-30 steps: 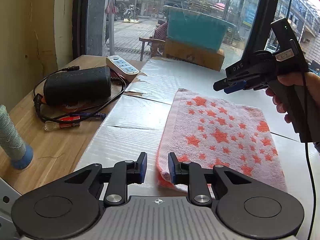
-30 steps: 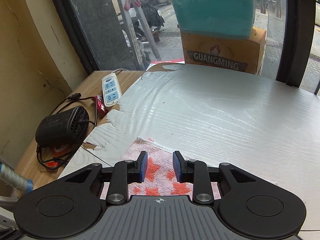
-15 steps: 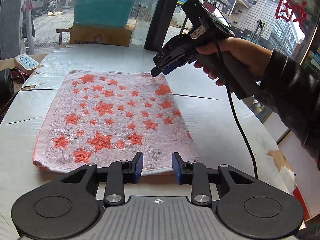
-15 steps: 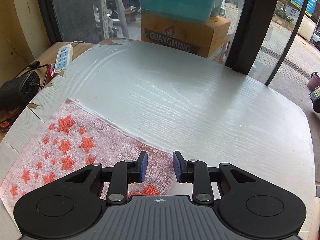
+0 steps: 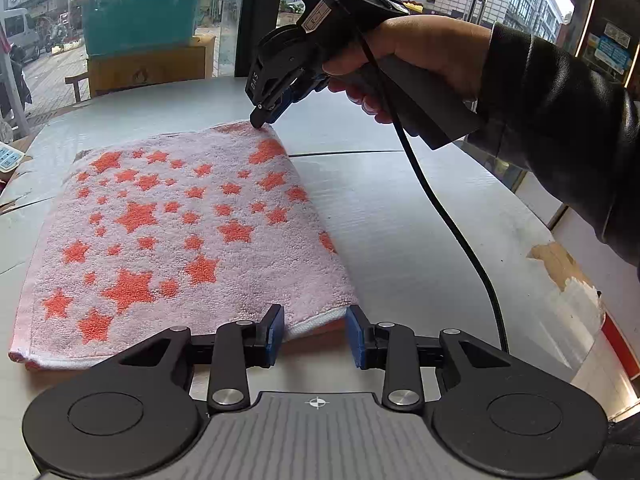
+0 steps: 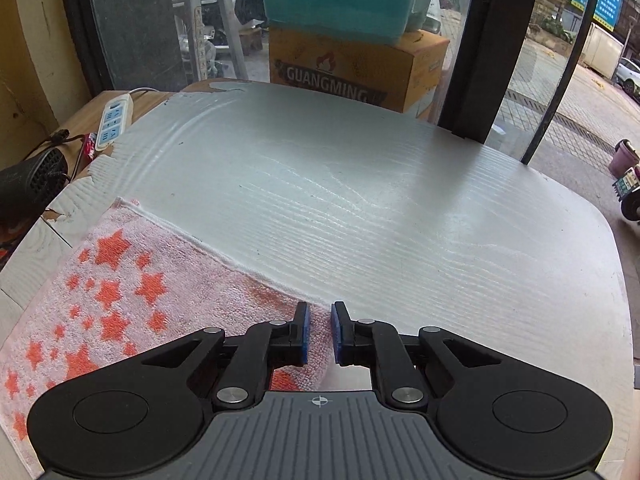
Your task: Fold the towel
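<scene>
The grey desk (image 6: 360, 200) filled most of both views. The pink star-patterned towel (image 5: 180, 232) lay flat across the left and centre of the left wrist frame. At lower centre, the left gripper (image 5: 315, 334) had its fingers spread around the towel's near corner. At upper centre, the right gripper (image 6: 319, 332) held its fingers narrowly apart over the far corner.

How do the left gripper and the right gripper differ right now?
The left gripper is spread wide at the near right corner of the pink star-patterned towel; the right gripper is narrower, at the far right corner. Both have blue pads and neither is shut on the cloth.
</scene>
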The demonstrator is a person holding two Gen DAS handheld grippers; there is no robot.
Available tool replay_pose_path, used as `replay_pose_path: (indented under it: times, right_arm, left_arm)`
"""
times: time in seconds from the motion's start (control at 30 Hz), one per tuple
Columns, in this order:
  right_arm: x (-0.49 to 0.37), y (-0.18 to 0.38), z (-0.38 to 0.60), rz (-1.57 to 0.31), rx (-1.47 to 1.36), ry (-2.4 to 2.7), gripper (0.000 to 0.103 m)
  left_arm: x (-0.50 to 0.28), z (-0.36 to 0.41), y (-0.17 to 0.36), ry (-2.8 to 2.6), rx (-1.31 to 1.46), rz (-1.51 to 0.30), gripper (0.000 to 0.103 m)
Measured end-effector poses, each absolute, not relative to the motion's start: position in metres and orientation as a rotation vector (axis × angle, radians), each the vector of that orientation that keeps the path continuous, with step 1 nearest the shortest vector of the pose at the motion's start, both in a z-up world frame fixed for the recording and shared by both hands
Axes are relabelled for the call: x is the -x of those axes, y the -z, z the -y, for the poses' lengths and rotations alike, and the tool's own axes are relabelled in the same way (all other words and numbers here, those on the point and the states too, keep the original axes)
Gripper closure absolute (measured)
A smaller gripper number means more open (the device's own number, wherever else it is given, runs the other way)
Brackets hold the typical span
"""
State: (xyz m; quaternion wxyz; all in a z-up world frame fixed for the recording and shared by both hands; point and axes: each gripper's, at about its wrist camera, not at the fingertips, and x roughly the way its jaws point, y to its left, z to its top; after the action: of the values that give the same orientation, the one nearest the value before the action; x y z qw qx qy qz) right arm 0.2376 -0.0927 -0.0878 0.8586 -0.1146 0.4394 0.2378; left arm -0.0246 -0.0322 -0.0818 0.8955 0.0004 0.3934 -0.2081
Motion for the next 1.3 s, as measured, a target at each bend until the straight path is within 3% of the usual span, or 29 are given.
replay_pose_path:
  times: [0.23,0.33,0.43,0.53,0.57,0.6,0.83,0.93,0.97,1.0,1.07,1.3]
  right_arm:
    - [-0.235,0.083,0.111,-0.957,0.129,-0.525,0.09]
    - [-0.239,0.085,0.108,-0.966,0.119,-0.484,0.077]
    - [-0.242,0.086,0.101,-0.924,0.139,-0.461,0.076]
    - [-0.247,0.09,0.099,-0.934,0.137,-0.481,0.079]
    - [-0.249,0.093,0.099,-0.943,0.139,-0.484,0.094]
    - [-0.249,0.094,0.101,-0.942,0.145,-0.47,0.097]
    - [-0.249,0.104,0.125,-0.937,0.108,-0.408,0.096]
    - [-0.238,0.093,0.135,-0.889,0.109,-0.39,0.077]
    - [-0.228,0.088,0.138,-0.85,0.133,-0.407,0.073]
    - [-0.218,0.082,0.141,-0.813,0.157,-0.426,0.073]
    - [-0.197,0.077,0.139,-0.779,0.218,-0.508,0.073]
    - [-0.138,0.101,0.129,-0.866,0.279,-0.754,0.072]
  left_arm:
    - [0.011,0.048,0.09,0.486,0.017,-0.844,0.067]
    - [0.011,0.055,0.091,0.497,0.015,-0.837,0.067]
    - [0.011,0.06,0.092,0.519,0.016,-0.839,0.067]
    - [0.011,0.065,0.092,0.532,0.004,-0.835,0.067]
    - [0.011,0.067,0.092,0.538,0.0,-0.834,0.067]
    - [0.011,0.069,0.093,0.544,0.001,-0.833,0.067]
    - [0.012,0.069,0.089,0.57,0.026,-0.805,0.067]
    - [0.017,0.044,0.078,0.53,0.035,-0.763,0.065]
    - [0.019,0.03,0.075,0.493,0.041,-0.751,0.058]
    - [0.02,0.016,0.072,0.456,0.047,-0.739,0.051]
    - [0.017,-0.012,0.071,0.356,0.07,-0.742,0.048]
    - [0.0,-0.078,0.083,0.12,0.145,-0.833,0.048]
